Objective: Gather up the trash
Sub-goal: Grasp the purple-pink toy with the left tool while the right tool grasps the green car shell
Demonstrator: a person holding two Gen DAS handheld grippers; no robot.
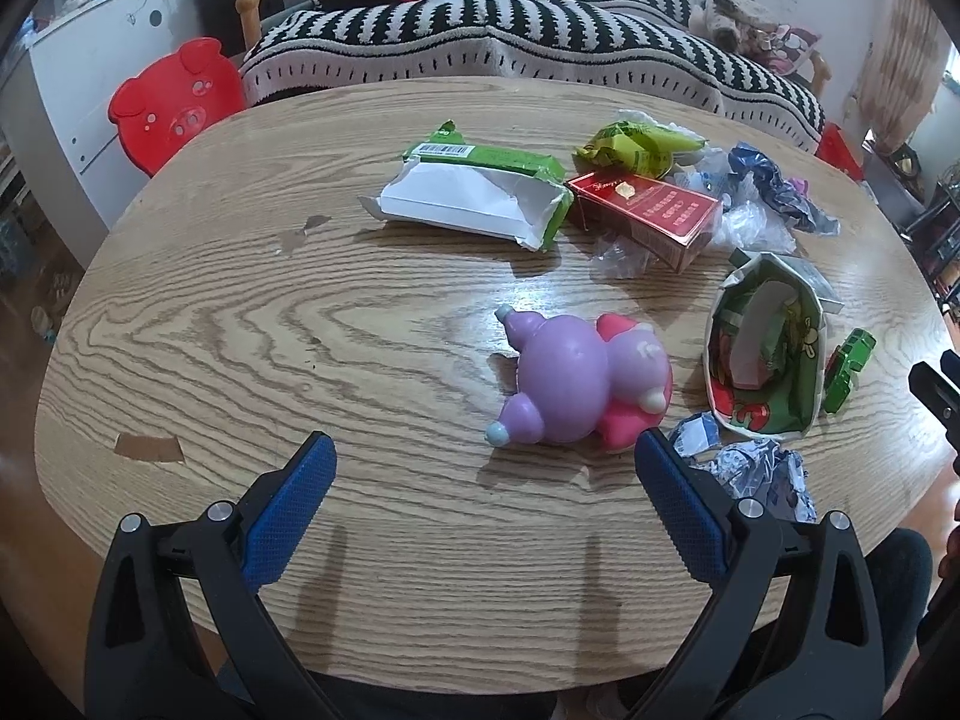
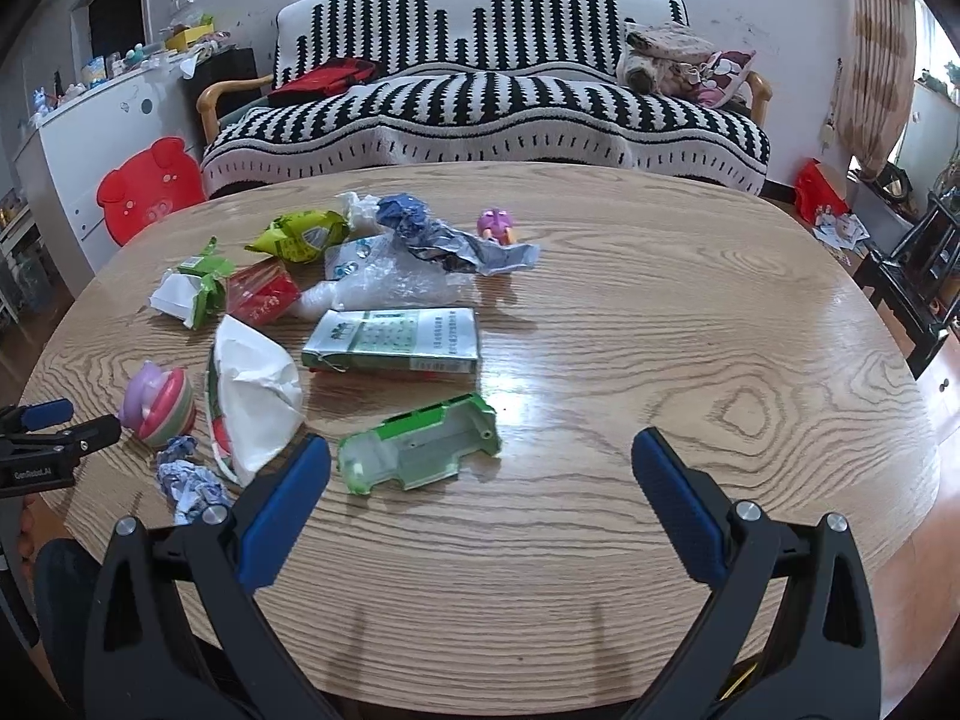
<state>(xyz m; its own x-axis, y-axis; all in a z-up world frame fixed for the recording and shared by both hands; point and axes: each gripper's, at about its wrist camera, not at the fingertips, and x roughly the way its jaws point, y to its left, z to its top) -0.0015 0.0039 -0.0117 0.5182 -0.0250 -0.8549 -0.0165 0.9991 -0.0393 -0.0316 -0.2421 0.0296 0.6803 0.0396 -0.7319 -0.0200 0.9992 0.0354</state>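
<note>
A: Tools?
B: Left tool point(image 1: 485, 450) spread wide over the counter point(image 1: 300, 360), gripping nothing. Right tool point(image 2: 480, 447) the same.
A: Nearest trash?
B: Left view: crumpled foil point(image 1: 762, 474) just beside the right finger, pig toy point(image 1: 576, 381) ahead. Right view: green plastic shell point(image 2: 420, 450) just ahead of the left finger.
A: Further out?
B: Torn carton point(image 2: 255, 396), then green box point(image 2: 393, 340). Beyond that a pile: red box point(image 1: 645, 213), torn green pack point(image 1: 474, 192), yellow wrapper point(image 1: 636, 147), clear bag point(image 2: 384, 279), blue wrapper point(image 2: 444, 237). Sofa point(image 2: 480, 102) behind.
</note>
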